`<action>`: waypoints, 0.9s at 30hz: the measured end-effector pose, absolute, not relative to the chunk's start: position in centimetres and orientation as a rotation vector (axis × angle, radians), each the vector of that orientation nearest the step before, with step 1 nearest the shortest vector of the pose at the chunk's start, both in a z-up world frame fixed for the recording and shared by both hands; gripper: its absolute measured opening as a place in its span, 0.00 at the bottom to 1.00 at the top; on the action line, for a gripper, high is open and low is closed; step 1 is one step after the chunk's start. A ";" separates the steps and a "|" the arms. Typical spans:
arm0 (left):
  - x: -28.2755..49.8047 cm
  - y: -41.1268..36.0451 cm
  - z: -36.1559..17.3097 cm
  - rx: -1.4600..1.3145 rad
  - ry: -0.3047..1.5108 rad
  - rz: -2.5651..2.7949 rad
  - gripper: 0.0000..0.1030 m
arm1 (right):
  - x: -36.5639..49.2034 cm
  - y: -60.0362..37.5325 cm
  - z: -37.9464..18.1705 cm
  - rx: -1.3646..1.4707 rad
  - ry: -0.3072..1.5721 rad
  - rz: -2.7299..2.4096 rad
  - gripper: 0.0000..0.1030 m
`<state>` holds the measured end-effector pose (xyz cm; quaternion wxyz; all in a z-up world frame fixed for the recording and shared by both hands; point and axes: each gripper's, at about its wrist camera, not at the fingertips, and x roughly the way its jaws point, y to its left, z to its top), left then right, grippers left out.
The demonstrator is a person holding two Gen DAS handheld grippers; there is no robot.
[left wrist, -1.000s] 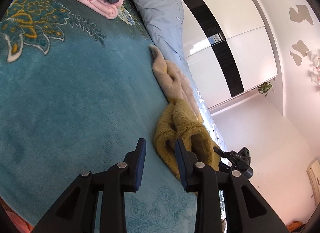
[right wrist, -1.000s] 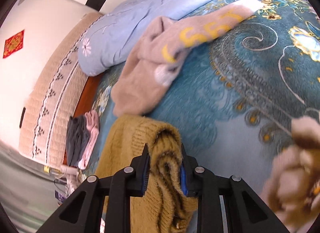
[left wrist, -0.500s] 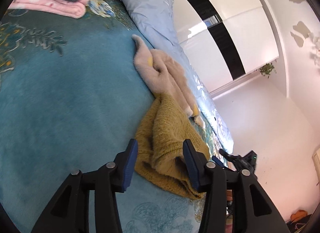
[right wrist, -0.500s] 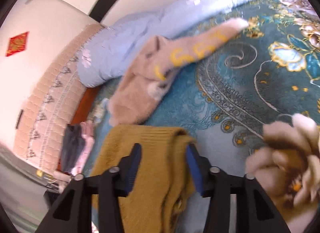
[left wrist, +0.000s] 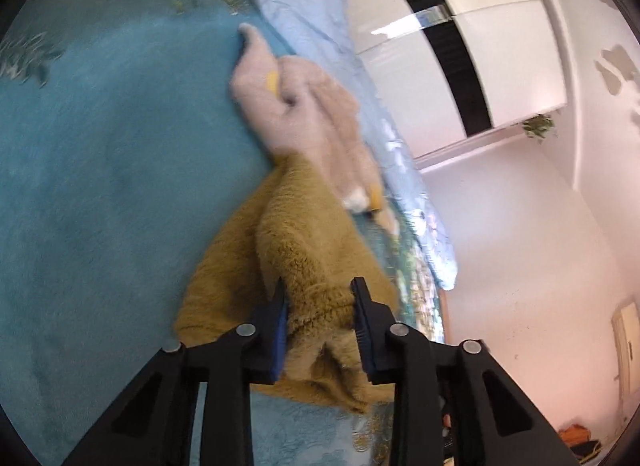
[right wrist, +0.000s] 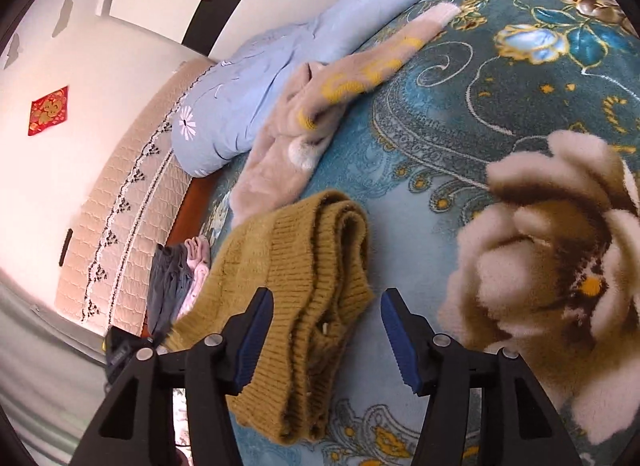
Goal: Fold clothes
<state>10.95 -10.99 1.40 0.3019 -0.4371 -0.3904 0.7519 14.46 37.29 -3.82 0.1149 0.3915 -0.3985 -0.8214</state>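
Mustard ribbed-knit sweater [left wrist: 304, 234] lies bunched on plush teal blanket [left wrist: 104, 169].

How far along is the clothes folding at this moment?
Done: a grey and pink stack sits folded near the headboard. In hand: the mustard sweater lies bunched in folds on the teal blanket; the left gripper is shut on its fabric, while the right gripper is open around it. Left: the beige garment lies crumpled and unfolded beside the blue duvet.
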 end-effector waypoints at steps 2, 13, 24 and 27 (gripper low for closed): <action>11.5 -11.0 2.2 -1.065 -1.049 1.952 0.26 | 14.7 37.6 -4.0 1.134 -1.199 -2.387 0.58; 12.2 -13.2 -0.9 -1.242 -0.952 2.101 0.42 | 14.3 36.7 -4.5 1.153 -1.182 -2.341 0.58; 10.9 -14.6 -5.6 -1.315 -1.188 1.912 0.70 | 14.0 37.1 -5.1 1.169 -1.215 -2.325 0.58; 11.0 -14.1 -5.6 -1.311 -1.194 1.904 0.70 | 13.9 37.2 -5.3 1.172 -1.228 -2.317 0.58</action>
